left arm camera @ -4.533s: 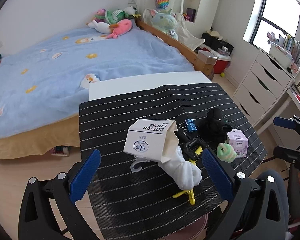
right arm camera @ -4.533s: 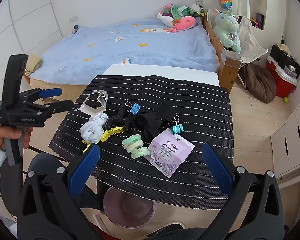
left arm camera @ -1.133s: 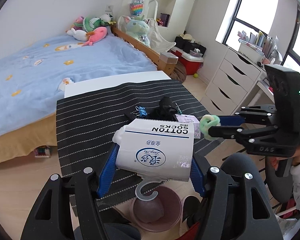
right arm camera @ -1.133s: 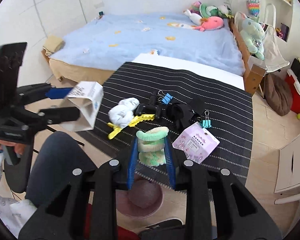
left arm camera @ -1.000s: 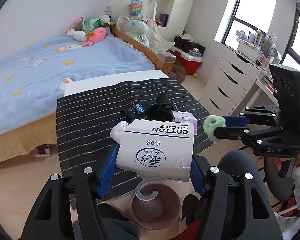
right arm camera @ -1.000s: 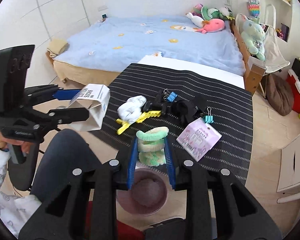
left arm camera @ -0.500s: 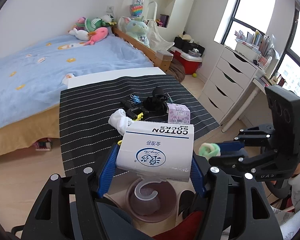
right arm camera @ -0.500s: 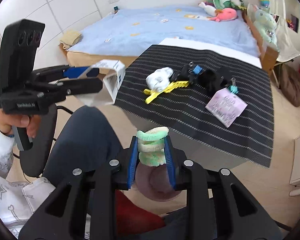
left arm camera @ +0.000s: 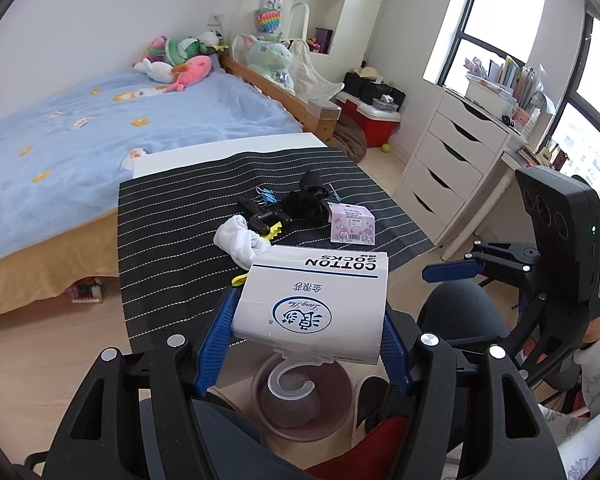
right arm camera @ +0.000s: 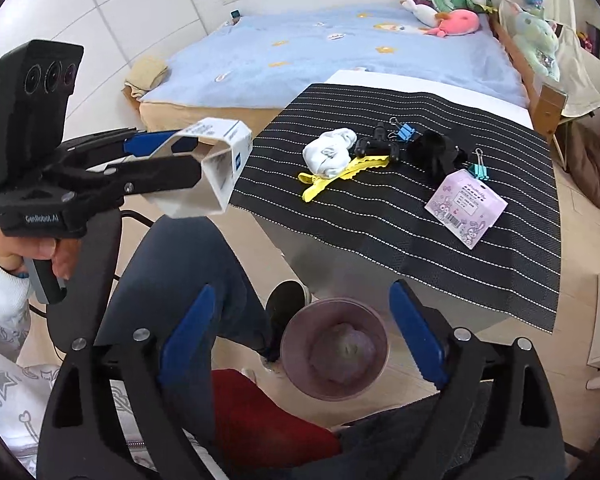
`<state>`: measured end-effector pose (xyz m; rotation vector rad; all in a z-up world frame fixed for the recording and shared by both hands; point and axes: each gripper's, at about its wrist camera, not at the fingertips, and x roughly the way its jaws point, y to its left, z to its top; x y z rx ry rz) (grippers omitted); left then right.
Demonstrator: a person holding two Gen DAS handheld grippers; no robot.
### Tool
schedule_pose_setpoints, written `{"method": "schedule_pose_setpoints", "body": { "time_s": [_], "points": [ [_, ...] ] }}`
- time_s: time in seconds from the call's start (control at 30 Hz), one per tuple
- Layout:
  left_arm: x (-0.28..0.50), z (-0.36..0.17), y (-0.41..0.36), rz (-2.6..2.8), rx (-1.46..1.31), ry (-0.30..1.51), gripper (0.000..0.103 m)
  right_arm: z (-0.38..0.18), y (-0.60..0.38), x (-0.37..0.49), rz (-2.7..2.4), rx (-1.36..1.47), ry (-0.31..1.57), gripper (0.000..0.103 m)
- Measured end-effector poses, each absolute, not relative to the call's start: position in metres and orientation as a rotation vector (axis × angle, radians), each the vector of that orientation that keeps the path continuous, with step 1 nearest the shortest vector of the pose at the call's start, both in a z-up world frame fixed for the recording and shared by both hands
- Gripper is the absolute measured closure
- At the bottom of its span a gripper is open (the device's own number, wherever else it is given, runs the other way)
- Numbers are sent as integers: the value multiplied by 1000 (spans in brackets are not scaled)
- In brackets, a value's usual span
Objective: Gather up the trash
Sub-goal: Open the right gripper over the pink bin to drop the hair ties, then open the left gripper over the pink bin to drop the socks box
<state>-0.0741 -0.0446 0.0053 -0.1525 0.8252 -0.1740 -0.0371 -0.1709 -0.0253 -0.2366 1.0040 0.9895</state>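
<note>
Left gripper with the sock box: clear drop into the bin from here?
Probably yes. The left gripper holds the sock box above the pink bin on the floor, with nothing between them; the right gripper, jaws just opened and empty, is off to the side.

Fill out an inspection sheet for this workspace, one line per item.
Surface: striped mat over a white table.
Job's things: cotton socks box; pink bin on the floor.
Clutter: white sock, yellow clip, binder clips, purple packet.
Grippers: left gripper shut on the box; right gripper just opened, empty, above the bin.
Cables: nothing seen.
Surroundings: bed, plush toys, drawers.
</note>
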Motion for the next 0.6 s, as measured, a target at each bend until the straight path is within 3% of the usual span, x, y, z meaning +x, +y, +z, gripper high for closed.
{"method": "schedule_pose_setpoints", "body": {
  "time_s": [0.6],
  "points": [
    [-72,-1,-88,-234,-39,858,40,11,-234,-21,779,-140,912,7]
  ]
}}
